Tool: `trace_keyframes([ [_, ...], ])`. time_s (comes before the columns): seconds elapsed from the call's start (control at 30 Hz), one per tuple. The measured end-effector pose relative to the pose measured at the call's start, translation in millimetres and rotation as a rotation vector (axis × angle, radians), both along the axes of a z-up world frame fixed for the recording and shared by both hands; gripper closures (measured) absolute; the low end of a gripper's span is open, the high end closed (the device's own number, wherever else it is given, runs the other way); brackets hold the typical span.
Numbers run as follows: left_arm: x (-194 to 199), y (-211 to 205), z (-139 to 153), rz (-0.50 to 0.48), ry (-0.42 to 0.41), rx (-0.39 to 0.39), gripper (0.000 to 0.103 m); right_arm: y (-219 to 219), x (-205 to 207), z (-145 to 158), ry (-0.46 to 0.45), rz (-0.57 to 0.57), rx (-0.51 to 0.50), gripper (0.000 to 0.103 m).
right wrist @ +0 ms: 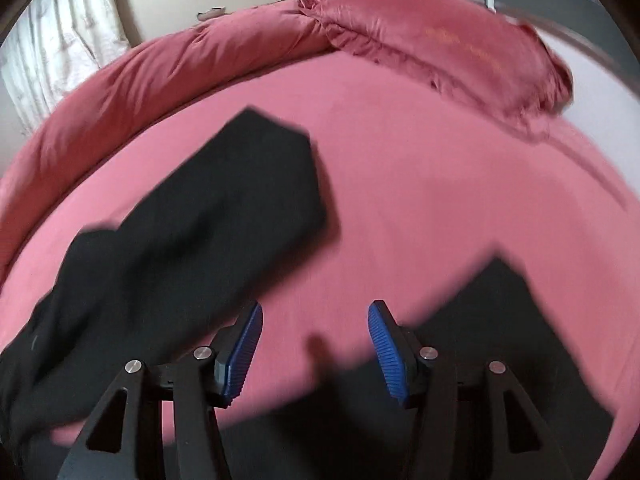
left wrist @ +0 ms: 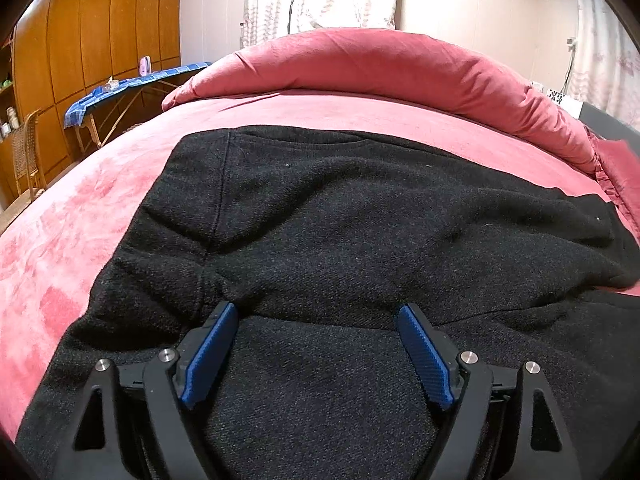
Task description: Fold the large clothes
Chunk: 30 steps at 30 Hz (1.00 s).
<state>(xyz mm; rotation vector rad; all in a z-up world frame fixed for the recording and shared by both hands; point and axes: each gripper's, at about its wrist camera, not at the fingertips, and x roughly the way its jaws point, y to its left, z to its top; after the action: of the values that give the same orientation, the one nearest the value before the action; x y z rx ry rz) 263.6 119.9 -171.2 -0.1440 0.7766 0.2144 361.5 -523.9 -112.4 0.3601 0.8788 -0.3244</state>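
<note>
— Left gripper (left wrist: 316, 312) first: how does it stand?

— Its jaws are spread wide, and nothing sits between the blue pads (left wrist: 210, 354). It hangs low over the black garment (left wrist: 340, 232), whose dark knit fills the space under and ahead of the fingers.

— And the garment itself, in the left wrist view?

— It lies spread on the pink bed (left wrist: 72, 240). A raised fold runs across just at the fingertips, with the left pad's tip meeting a bunched pucker of cloth beside a vertical seam. Whether the tips actually press the fabric, I cannot tell. Beyond the garment a rolled red duvet (left wrist: 400, 64) lies along the far side of the bed. Off to the left stand an ironing board (left wrist: 132, 88) with a blue cover and a wooden wardrobe (left wrist: 100, 28).

— Now the right wrist view.

— Much of it is blurred. The right gripper (right wrist: 316, 316) is likewise wide apart and holds nothing; bare pink sheet shows between its pads.

— Where is the garment there?

— A long black part, a sleeve (right wrist: 224, 208) by its shape, stretches from the lower left edge up toward the middle, passing just beside the left finger. Another dark patch lies behind and below the right finger, partly hidden by it. A red pillow (right wrist: 460, 48) rests at the far right, next to the duvet.
</note>
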Motion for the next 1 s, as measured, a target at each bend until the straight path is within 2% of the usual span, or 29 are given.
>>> trace_keyframes([
  [0.07, -3, -3, 0, 0.001, 0.005, 0.009, 0.019, -9, -43, -5, -0.059, -0.001, 0.161, 0.047],
  [0.13, -4, -6, 2, 0.001, 0.012, 0.017, 0.019, -16, -76, -8, -0.084, -0.022, 0.252, 0.047],
  [0.17, -5, -6, 4, -0.002, 0.017, 0.016, 0.019, -20, -97, -8, -0.078, -0.030, 0.272, 0.047],
  [0.27, -14, -6, 15, -0.037, 0.080, 0.015, 0.019, -24, -147, -2, -0.069, -0.070, 0.251, 0.047],
  [0.37, -41, 7, 31, -0.021, 0.063, -0.080, 0.019, -38, -189, -1, -0.082, -0.127, 0.295, 0.047],
  [0.43, -64, 24, 45, 0.052, 0.026, -0.131, 0.016, -54, -217, 0, -0.110, -0.180, 0.327, 0.047],
  [0.47, -76, 36, 50, 0.108, 0.012, -0.160, 0.008, -61, -231, 1, -0.127, -0.207, 0.336, 0.046],
  [0.53, -96, 60, 54, 0.219, -0.006, -0.226, 0.000, -74, -253, -2, -0.148, -0.245, 0.350, 0.043],
  [0.57, -106, 70, 54, 0.262, -0.011, -0.264, 0.000, -79, -257, -5, -0.141, -0.258, 0.359, 0.043],
  [0.63, -117, 79, 50, 0.275, 0.024, -0.299, 0.000, -86, -258, -15, -0.143, -0.271, 0.405, 0.043],
  [0.7, -123, 80, 50, 0.278, 0.070, -0.248, 0.000, -90, -254, -22, -0.159, -0.277, 0.441, 0.043],
  [0.73, -131, 83, 54, 0.323, 0.060, -0.186, 0.000, -91, -250, -25, -0.165, -0.284, 0.455, 0.043],
  [0.8, -149, 91, 59, 0.404, -0.006, -0.157, 0.000, -96, -243, -34, -0.158, -0.327, 0.472, 0.043],
  [0.83, -156, 97, 57, 0.424, -0.029, -0.192, 0.000, -95, -241, -35, -0.167, -0.345, 0.469, 0.042],
  [0.87, -156, 102, 51, 0.415, 0.000, -0.239, 0.000, -95, -239, -34, -0.178, -0.357, 0.462, 0.041],
  [0.9, -153, 106, 44, 0.399, 0.050, -0.281, 0.000, -95, -236, -33, -0.179, -0.356, 0.458, 0.036],
  [0.97, -142, 106, 22, 0.350, 0.178, -0.368, 0.000, -91, -233, -30, -0.167, -0.355, 0.440, 0.036],
  [1.0, -139, 104, 15, 0.342, 0.205, -0.394, 0.000, -89, -234, -28, -0.164, -0.359, 0.434, 0.036],
])
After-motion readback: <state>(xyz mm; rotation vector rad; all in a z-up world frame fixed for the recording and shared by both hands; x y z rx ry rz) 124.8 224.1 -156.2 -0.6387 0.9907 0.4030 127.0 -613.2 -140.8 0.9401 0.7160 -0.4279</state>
